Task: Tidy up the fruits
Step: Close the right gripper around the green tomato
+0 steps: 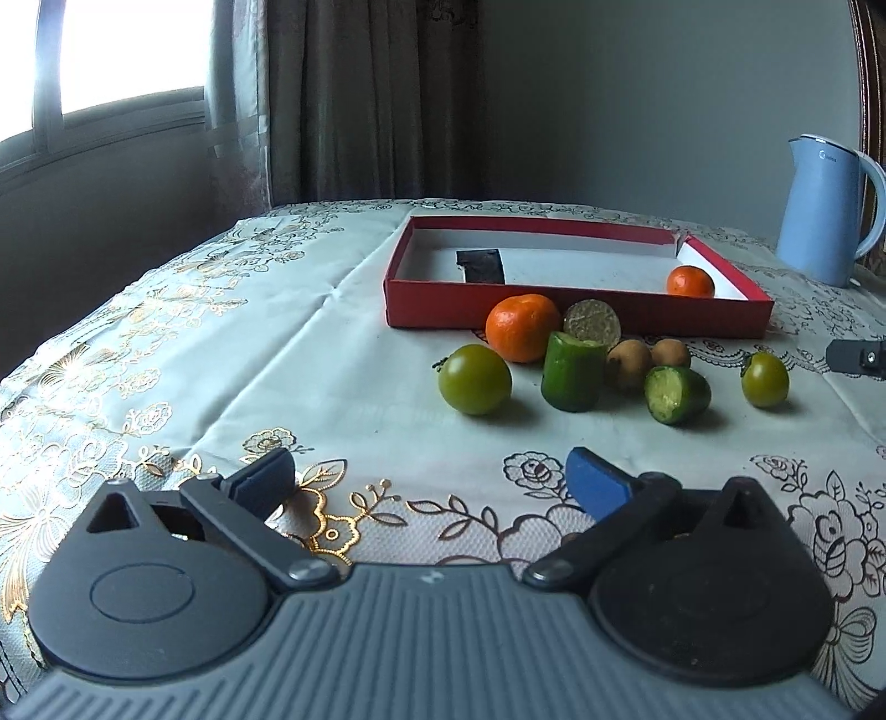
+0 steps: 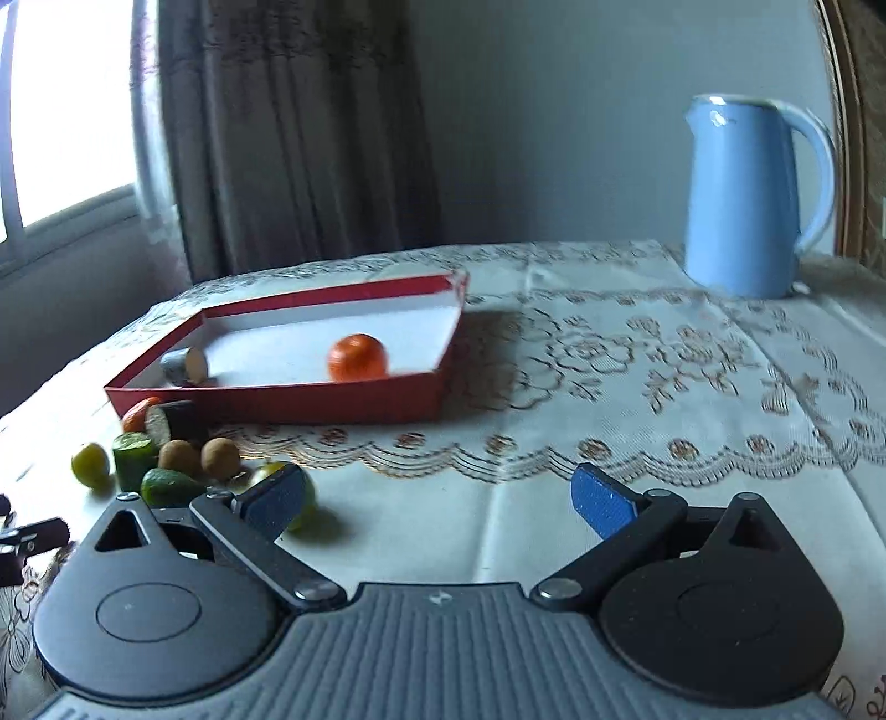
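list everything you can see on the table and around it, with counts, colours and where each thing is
box: 1, red outside and white inside, far middle of the table
oranges: 2, orange, one inside the box, one in front of it
dark cut pieces: 2, dark skin with pale cut face, one inside the box, one against its front wall
green tomatoes: 2, green, left and right ends of the pile
cucumber pieces: 2, green, one upright, one lying
small brown fruits: 2, brown, behind the cucumbers
kettle: 1, light blue, far right
tablecloth: 1, pale with flower pattern
curtain: brown, beside the window
left gripper: open, empty
right gripper: open, empty
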The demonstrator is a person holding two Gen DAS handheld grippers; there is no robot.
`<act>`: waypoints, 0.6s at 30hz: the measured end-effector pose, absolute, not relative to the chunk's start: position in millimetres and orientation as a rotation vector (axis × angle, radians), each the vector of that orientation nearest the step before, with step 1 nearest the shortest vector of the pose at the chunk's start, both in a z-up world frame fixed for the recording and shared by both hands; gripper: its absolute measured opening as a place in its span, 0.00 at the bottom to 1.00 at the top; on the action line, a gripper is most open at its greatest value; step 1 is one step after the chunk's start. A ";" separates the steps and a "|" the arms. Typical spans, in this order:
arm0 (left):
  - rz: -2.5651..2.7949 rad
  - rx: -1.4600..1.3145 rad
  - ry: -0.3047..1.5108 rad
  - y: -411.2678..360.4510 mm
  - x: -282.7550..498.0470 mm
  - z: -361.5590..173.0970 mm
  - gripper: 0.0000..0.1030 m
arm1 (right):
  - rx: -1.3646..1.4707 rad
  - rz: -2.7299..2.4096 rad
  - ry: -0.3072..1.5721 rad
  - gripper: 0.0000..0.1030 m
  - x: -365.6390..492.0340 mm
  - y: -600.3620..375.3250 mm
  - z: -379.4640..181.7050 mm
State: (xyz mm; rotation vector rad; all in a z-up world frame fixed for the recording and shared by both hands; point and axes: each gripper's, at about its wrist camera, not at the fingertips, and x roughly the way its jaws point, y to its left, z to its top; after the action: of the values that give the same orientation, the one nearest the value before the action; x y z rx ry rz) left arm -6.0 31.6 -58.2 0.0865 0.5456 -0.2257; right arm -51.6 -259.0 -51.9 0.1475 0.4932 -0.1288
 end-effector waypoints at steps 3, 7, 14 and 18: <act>-0.231 0.082 0.549 32.2 -4.6 -58.4 1.00 | 0.063 -0.108 0.460 0.83 -53.6 -239.3 -46.4; -0.230 0.073 0.549 32.9 -4.5 -59.1 1.00 | 0.015 -0.059 0.485 0.48 -50.0 -219.9 -43.2; -0.232 0.058 0.554 34.9 -4.5 -59.6 1.00 | -0.034 -0.025 0.513 0.48 -39.9 -197.1 -46.0; -0.232 0.052 0.556 35.5 -4.6 -60.1 1.00 | -0.051 -0.007 0.557 0.48 -26.6 -189.9 -49.1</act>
State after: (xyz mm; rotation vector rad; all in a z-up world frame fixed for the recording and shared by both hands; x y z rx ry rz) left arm -4.6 35.5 -60.1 0.0516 0.5561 -0.2320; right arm -26.6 -189.9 -49.1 -0.0508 0.5573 -0.0067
